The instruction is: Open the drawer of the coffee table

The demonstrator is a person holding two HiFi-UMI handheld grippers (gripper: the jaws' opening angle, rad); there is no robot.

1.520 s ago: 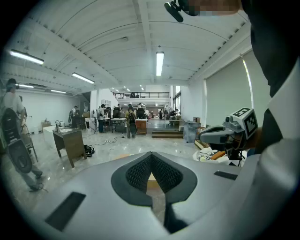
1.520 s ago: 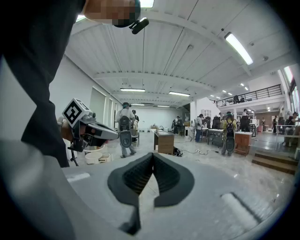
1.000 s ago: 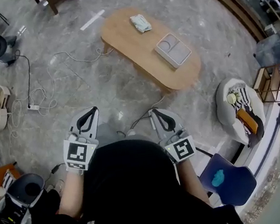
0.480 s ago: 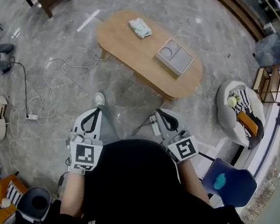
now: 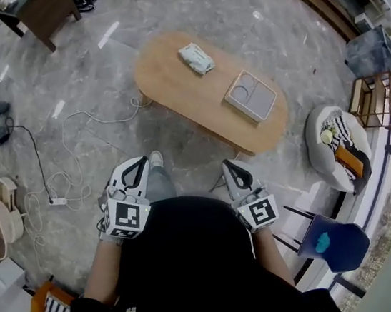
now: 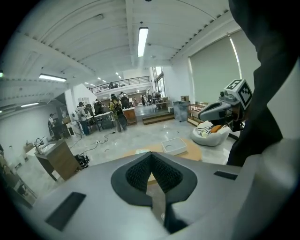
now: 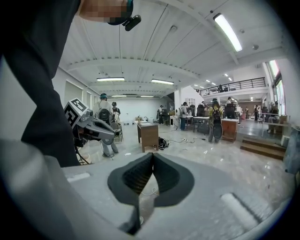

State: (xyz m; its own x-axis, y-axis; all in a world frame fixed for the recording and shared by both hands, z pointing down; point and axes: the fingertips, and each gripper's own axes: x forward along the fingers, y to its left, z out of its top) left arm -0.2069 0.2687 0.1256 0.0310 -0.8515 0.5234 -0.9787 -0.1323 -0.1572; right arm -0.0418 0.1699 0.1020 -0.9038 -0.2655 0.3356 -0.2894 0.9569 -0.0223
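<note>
Coffee table [image 5: 193,90]: a long, round-ended top of pale wood standing on a glossy grey marbled floor [image 5: 261,5], ahead of both grippers and well apart from them. Its drawer cannot be made out from above.

In the head view the person's two forearms reach forward side by side from a dark top, each hand carrying a gripper that points toward the table's near edge. The left gripper [image 5: 141,163] is light grey plastic with a black-and-white marker cube [image 5: 126,217] at its back. The right gripper [image 5: 227,163] matches it and is tilted a little inward.

On the tabletop a square grey-white tray [image 5: 251,96] with moulded compartments lies toward the right end, and a soft white packet [image 5: 197,57] lies toward the far end, apart from it. A thin white cable [image 5: 96,119] loops over the floor left of the table.

Each gripper's own view shows what the head view does not: black ribbed pads pressed together tip to tip, with nothing pinched between them. The left gripper view looks level across the table and tray, with the right gripper at its right edge. The right gripper view faces a brown wooden cabinet [image 7: 149,135] and catches the left gripper at its left side.
</note>
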